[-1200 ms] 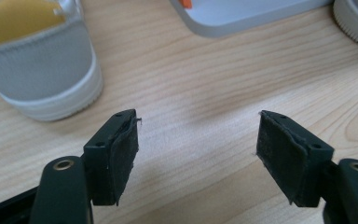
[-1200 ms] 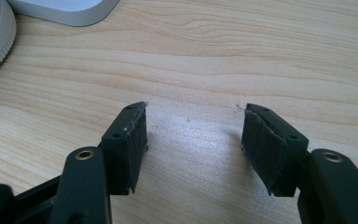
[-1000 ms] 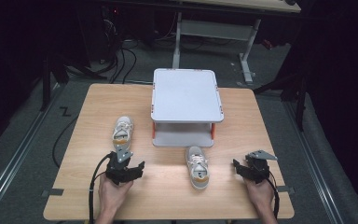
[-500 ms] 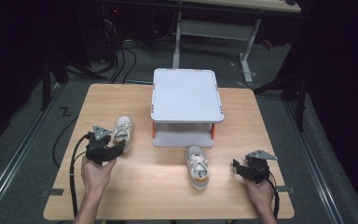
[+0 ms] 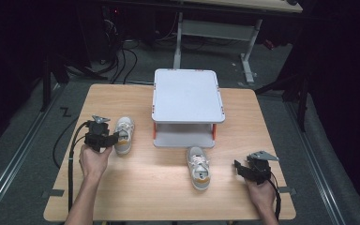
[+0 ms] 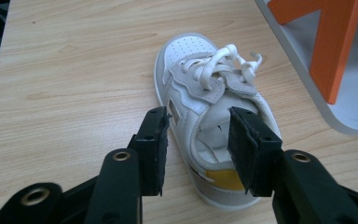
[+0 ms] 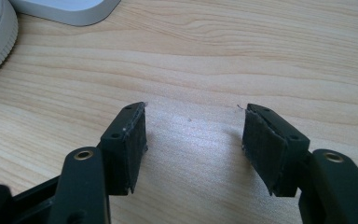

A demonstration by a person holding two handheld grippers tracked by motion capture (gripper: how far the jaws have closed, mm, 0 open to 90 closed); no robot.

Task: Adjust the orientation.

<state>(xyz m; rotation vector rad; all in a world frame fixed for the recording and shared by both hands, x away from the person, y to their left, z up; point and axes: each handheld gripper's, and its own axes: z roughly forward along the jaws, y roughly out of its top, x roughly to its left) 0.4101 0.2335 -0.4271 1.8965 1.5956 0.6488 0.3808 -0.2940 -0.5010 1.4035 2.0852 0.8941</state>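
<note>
Counter (image 5: 136, 197): light wood-grain top, rectangular, brightly lit from above. Surroundings dark. Floor (image 5: 37, 140): grey, with a metal rail (image 5: 14, 157) running along the counter's left side and another along its right. Black cables (image 5: 122, 56) lie coiled on the floor behind the counter. Farther back, a second desk (image 5: 243, 4) on white legs.

Both handheld black two-jaw grippers (image 5: 114, 139) (image 5: 237, 168) have brass-ringed screw holes, ridged dark pads (image 6: 243, 140), grey three-cornered top plates (image 5: 100, 118) and trailing black cables (image 5: 70, 159); forearms are bare.
</note>
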